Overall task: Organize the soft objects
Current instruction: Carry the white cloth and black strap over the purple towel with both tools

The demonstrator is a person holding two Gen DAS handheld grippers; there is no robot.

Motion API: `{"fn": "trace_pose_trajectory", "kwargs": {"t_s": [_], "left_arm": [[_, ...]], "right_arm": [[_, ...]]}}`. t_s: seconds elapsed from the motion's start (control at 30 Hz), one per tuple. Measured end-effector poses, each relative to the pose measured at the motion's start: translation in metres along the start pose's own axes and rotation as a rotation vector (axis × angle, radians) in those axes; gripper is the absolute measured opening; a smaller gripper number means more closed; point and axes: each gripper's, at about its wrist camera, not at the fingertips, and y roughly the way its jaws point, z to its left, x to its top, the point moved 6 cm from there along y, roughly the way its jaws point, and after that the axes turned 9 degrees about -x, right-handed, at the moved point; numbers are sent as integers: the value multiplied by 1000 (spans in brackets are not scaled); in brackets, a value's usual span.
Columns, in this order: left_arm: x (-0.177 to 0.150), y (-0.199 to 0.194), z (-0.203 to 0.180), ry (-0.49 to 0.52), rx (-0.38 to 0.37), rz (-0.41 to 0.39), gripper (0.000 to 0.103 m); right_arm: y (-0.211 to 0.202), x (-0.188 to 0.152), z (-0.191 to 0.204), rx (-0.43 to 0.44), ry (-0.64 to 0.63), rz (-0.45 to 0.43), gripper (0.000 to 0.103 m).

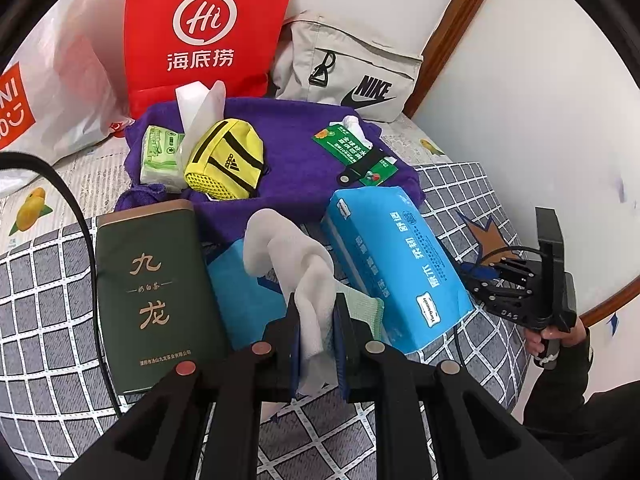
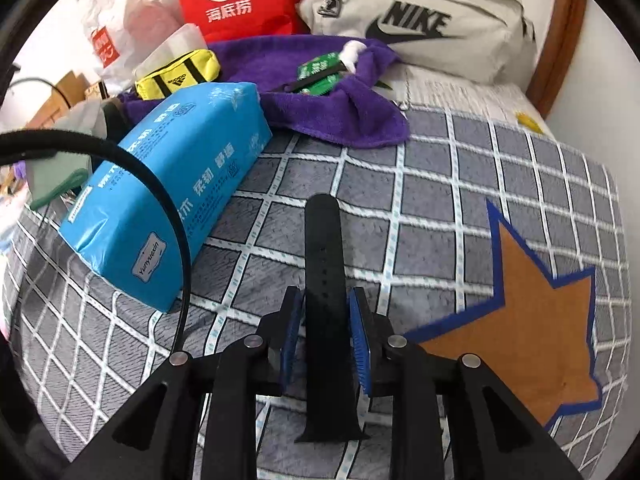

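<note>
White sock [image 1: 304, 280] pinched; black strap [image 2: 326, 280] lies flat.

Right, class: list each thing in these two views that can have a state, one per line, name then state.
left tool: shut on the white sock.
white sock: pinched, draped, crumpled.
right tool: open, straddling the black strap.
black strap: flat on the checked bedcover, lying between the pads, not pinched.
blue tissue pack: sealed, lying tilted.
yellow pouch: lying on the purple towel.
grey Nike bag: leaning at the back.

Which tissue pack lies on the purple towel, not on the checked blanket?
The small green tissue pack, beside the yellow pouch; the big blue pack lies on the blanket.
</note>
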Motion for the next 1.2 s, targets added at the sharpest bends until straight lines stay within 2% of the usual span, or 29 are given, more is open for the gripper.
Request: {"fn": "trace_pose_trajectory", "kwargs": {"t_s": [0.13, 0.3, 0.47, 0.87, 1.2], "left_arm": [[2, 1, -3, 6, -5, -3, 14], [3, -2, -4, 4, -6, -15, 14], [9, -8, -1, -17, -12, -49, 14], [32, -25, -1, -3, 18, -99, 14], [64, -27, 2, -3, 26, -131, 14]], "right_arm": [[3, 6, 5, -8, -36, -20, 21], [-2, 9, 1, 11, -3, -17, 20], [-20, 22, 2, 40, 12, -63, 20], [-59, 82, 8, 78, 3, -208, 20], [-65, 138, 22, 137, 8, -267, 20]]}}
